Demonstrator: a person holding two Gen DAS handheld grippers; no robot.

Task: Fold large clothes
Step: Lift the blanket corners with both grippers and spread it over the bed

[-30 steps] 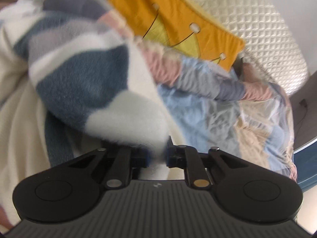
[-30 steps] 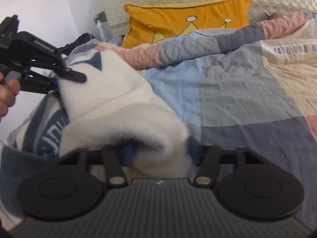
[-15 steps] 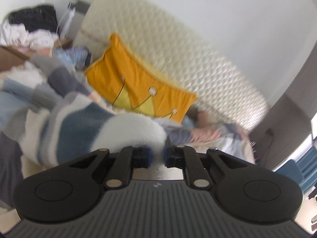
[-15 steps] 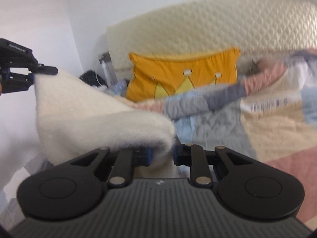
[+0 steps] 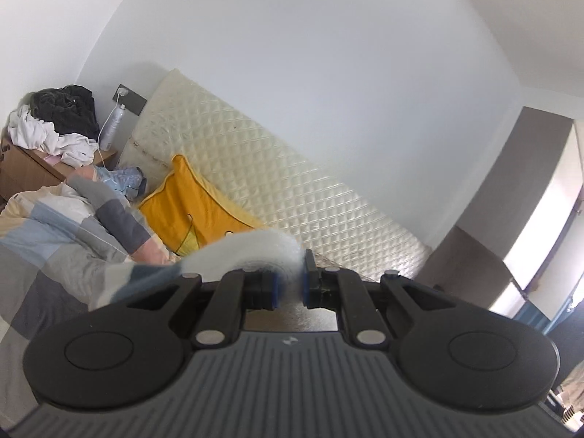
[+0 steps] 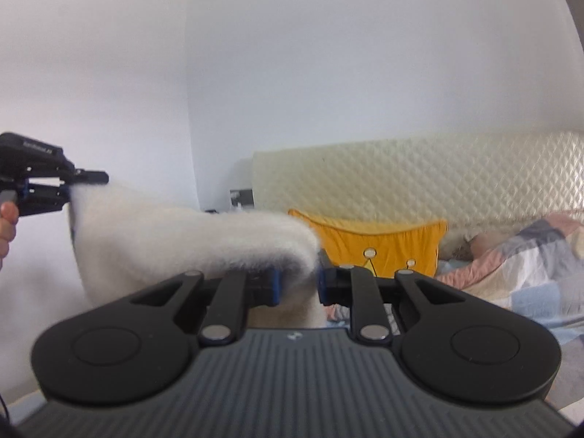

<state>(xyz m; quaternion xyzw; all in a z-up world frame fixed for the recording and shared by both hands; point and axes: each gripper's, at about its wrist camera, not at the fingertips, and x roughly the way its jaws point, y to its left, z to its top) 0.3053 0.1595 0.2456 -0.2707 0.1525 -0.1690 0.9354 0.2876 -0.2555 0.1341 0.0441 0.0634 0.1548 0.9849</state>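
Note:
A fluffy cream garment with blue and grey patches [image 6: 175, 241] hangs stretched between my two grippers, held up high above the bed. My right gripper [image 6: 297, 284] is shut on one end of its top edge. My left gripper [image 5: 288, 288] is shut on the other end, where the fabric [image 5: 248, 252] shows white and blue. The left gripper also shows at the far left of the right wrist view [image 6: 69, 189], pinching the garment. The lower part of the garment is hidden below both cameras.
A bed with a patchwork quilt [image 5: 65, 233] lies below, with an orange crown pillow [image 6: 376, 244] against a quilted cream headboard [image 6: 438, 182]. A bedside cabinet with piled clothes [image 5: 51, 127] and a bottle stands at the far left. A dark wardrobe [image 5: 511, 200] is on the right.
Both grippers have risen high with the garment, lifting it off the bed. The views now tilt up to the wall and headboard. The garment is spread wider between the grippers.

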